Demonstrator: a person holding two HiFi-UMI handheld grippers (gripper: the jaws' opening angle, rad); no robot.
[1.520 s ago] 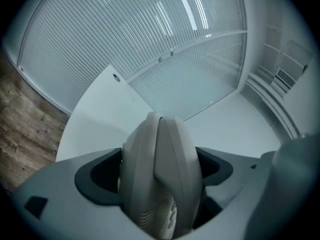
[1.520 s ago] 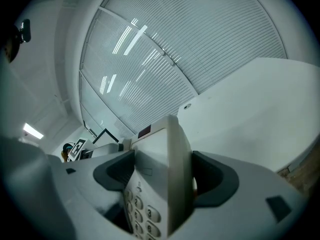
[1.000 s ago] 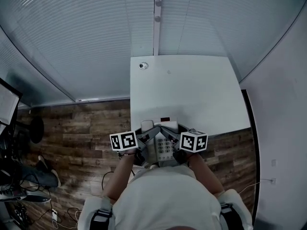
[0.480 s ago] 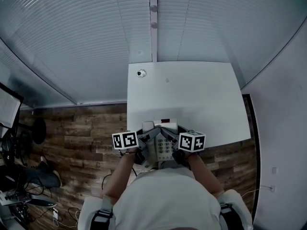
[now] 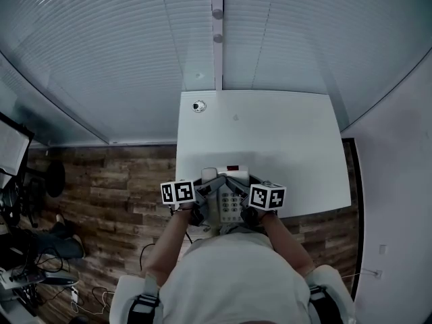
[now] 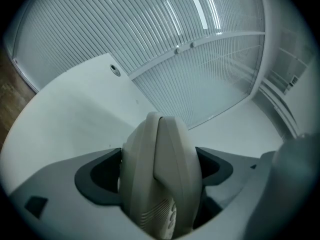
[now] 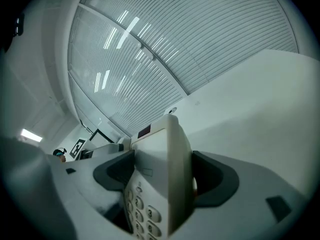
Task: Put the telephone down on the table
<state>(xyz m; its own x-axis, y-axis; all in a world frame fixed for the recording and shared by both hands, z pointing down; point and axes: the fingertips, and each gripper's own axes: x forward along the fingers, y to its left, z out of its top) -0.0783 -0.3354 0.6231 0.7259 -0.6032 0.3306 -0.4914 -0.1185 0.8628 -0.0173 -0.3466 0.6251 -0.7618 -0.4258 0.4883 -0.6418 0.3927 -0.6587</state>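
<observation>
On the left, our left gripper (image 5: 206,186) has its fingers (image 6: 97,176) closed against the handset side of the telephone (image 5: 228,204). The cream handset (image 6: 160,174) stands wedged between the two dark pads, filling the gap.

In the middle, the telephone hangs between both grippers, just in front of our chest, at the near edge of the desk (image 5: 283,133). Its far end, with the small red window, lies over the white top, while its keypad end reaches back towards us over the edge. We cannot tell whether its underside touches the desk yet. Its long axis runs straight away from us, towards the blinds (image 5: 135,52).

On the right, our right gripper (image 5: 239,186) has its fingers (image 7: 215,176) clamped on the keypad side, with the numbered keys showing just inside the near pad.

Each gripper has one long flank, so neither is nearer and the two must act as a pair. We judge that the bare desk lies ahead of and below the fingers. The set-down therefore calls for a forward and downward move along the telephone's own axis, keeping it level so the handset stays in its cradle.
</observation>
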